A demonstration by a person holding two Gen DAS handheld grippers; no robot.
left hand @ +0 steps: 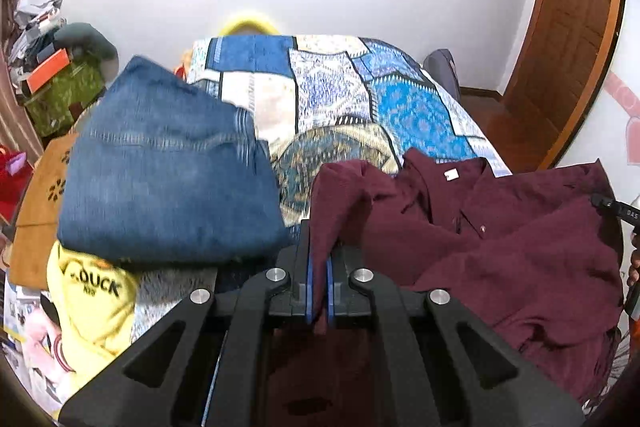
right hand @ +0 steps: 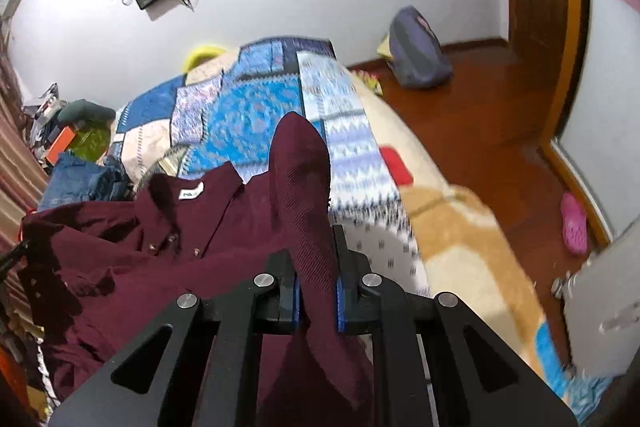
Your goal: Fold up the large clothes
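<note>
A maroon button-up shirt (left hand: 500,239) with a white neck label hangs spread between my two grippers above the bed. My left gripper (left hand: 319,267) is shut on one shoulder edge of the shirt. My right gripper (right hand: 316,275) is shut on the other shoulder edge, and the same shirt (right hand: 160,247) spreads to its left, collar and buttons facing me. The right gripper's black body (left hand: 616,211) shows at the right edge of the left wrist view.
The bed has a blue patchwork cover (left hand: 340,95). Folded blue jeans (left hand: 168,183) lie on its left side, with a yellow garment (left hand: 96,299) and a tan one (left hand: 40,211) nearby. A grey backpack (right hand: 416,51) and a pink shoe (right hand: 574,223) lie on the wooden floor. A wooden door (left hand: 568,39) stands at right.
</note>
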